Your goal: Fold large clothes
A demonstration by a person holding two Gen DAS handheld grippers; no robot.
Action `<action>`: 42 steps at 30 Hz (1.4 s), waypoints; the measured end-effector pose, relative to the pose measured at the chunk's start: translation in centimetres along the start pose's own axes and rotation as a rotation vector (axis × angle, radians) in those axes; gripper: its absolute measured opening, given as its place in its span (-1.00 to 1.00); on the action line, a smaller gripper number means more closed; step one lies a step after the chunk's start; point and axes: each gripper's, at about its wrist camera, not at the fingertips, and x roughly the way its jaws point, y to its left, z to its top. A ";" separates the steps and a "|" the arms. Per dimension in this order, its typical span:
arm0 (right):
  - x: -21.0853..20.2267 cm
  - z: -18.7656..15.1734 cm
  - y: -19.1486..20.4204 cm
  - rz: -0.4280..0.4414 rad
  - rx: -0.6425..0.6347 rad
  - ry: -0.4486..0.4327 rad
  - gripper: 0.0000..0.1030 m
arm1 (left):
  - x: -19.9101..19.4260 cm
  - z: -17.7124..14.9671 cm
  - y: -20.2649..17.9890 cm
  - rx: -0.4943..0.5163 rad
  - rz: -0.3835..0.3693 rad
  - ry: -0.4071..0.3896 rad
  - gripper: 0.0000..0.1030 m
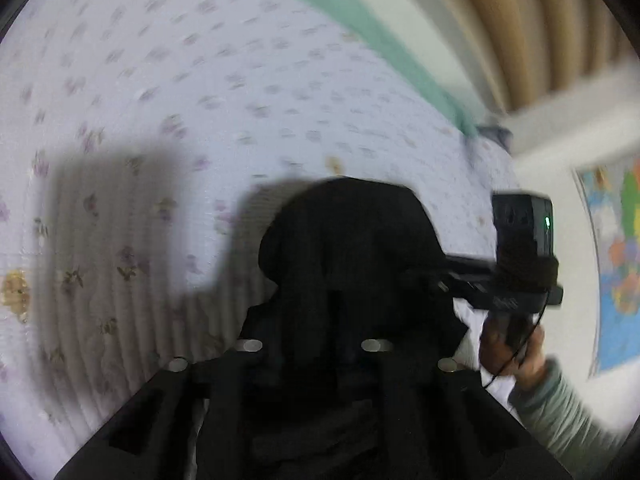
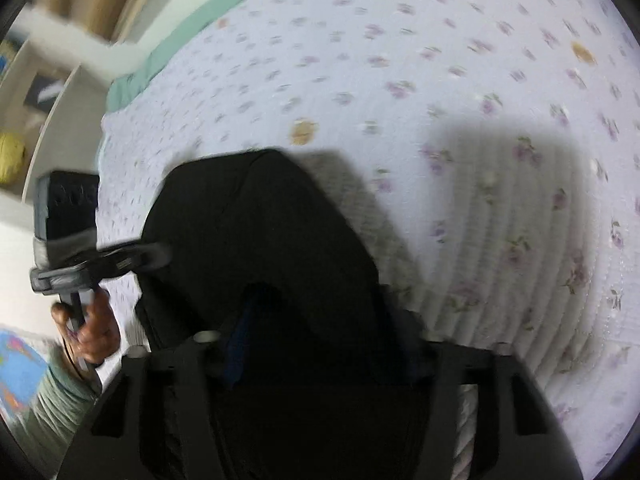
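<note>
Left wrist view: my left gripper (image 1: pixel 312 364) is clenched on a bunch of the black garment (image 1: pixel 348 248), which rises in a dark hump over the floral bed sheet (image 1: pixel 200 80). Off to that view's right edge my right gripper (image 1: pixel 452 276) grasps the same cloth from the side, a hand (image 1: pixel 516 344) and grey-green sleeve (image 1: pixel 560 412) behind it. In the right wrist view the fingers (image 2: pixel 240 344) are hidden under fabric. A green band (image 2: pixel 208 12) runs along the bed's far edge.
</note>
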 end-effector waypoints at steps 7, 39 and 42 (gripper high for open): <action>-9.5 -8.4 8.9 -0.072 -0.258 -0.186 -0.60 | -9.5 -7.3 -9.9 0.279 0.034 -0.114 -0.74; -16.1 -42.3 15.0 -0.275 -0.143 -0.056 -0.11 | -17.5 -39.6 -17.3 0.273 0.244 0.057 -0.57; -19.3 -40.0 16.3 -0.189 -0.119 -0.180 0.48 | -20.4 -36.8 -18.6 0.221 0.119 -0.068 -0.48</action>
